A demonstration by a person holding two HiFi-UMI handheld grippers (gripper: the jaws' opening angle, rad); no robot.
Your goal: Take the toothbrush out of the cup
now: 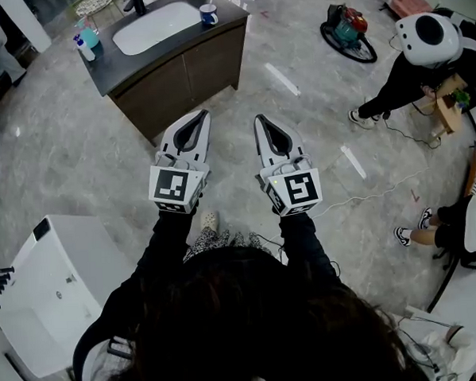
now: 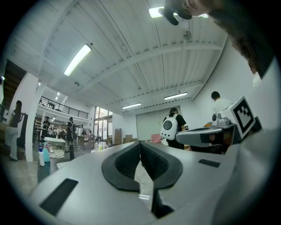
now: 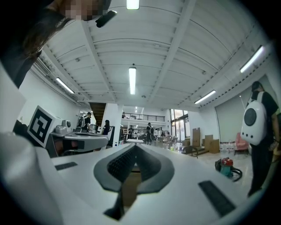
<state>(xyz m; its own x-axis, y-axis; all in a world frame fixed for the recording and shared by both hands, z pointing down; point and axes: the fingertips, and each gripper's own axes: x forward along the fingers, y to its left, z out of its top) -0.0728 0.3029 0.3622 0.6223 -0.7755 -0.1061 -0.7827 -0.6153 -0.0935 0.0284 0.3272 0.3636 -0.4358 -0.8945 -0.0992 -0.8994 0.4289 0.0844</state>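
A blue cup [image 1: 208, 15] stands on the dark vanity top [image 1: 128, 68], right of the white basin [image 1: 156, 27], at the top of the head view. No toothbrush can be made out in it at this distance. My left gripper [image 1: 201, 115] and right gripper [image 1: 261, 119] are held side by side over the floor, well short of the vanity and pointing toward it. Both are shut with nothing between the jaws, as the left gripper view [image 2: 140, 143] and right gripper view [image 3: 135, 146] show. Each gripper view looks out across the hall, level with the floor.
Bottles [image 1: 86, 42] sit at the vanity's left end. A white tub-like unit [image 1: 52, 291] stands at lower left. A person in a white helmet-like pack [image 1: 422, 53] crouches at upper right near a vacuum cleaner [image 1: 347, 30]. Another person's legs [image 1: 423, 232] and a cable [image 1: 365, 195] lie right.
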